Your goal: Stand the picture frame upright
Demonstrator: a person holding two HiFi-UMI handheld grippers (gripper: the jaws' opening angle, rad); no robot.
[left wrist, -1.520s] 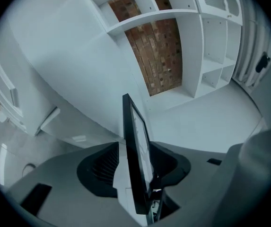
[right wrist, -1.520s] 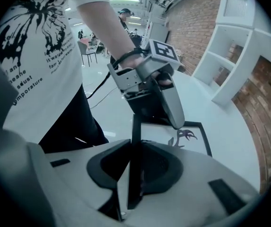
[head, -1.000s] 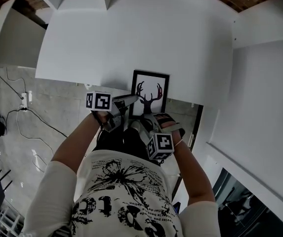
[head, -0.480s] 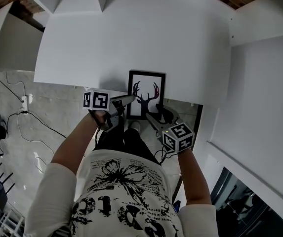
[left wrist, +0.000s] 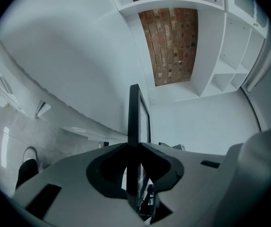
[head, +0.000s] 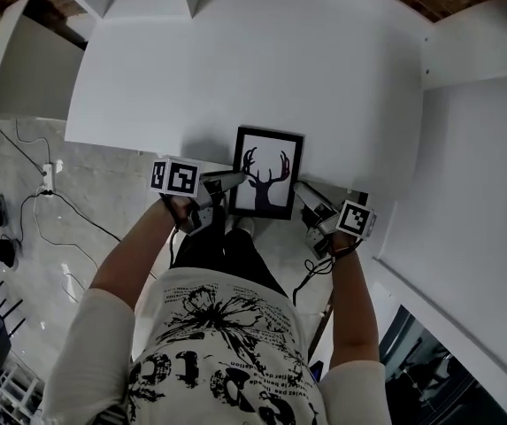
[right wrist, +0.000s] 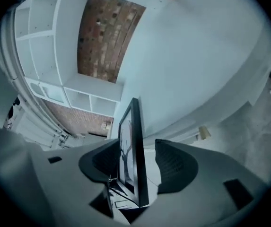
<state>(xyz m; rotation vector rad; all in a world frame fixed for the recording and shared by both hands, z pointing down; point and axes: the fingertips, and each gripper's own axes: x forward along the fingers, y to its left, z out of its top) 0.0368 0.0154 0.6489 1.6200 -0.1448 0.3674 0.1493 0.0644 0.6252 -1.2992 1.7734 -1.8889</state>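
Observation:
The black picture frame [head: 268,173] with an antler print is at the near edge of the white table [head: 235,60]. My left gripper [head: 229,182] is shut on the frame's left edge; in the left gripper view the thin black edge [left wrist: 134,112] is pinched between the pads of this gripper [left wrist: 134,148]. My right gripper [head: 303,193] is at the frame's lower right side. In the right gripper view the frame [right wrist: 134,141] stands between that gripper's [right wrist: 137,161] wide jaws. The jaws are closing, with gaps on both sides of the frame.
White shelving [right wrist: 55,84] and a brick wall [left wrist: 170,37] rise behind the table. The grey floor [head: 23,237] to the left has trailing cables [head: 49,211]. A white panel [head: 474,193] stands to the right. The person's body fills the lower head view.
My right gripper has swung from below the frame out to its right side, and its jaws have opened around the frame. The left gripper has kept its hold on the left edge.

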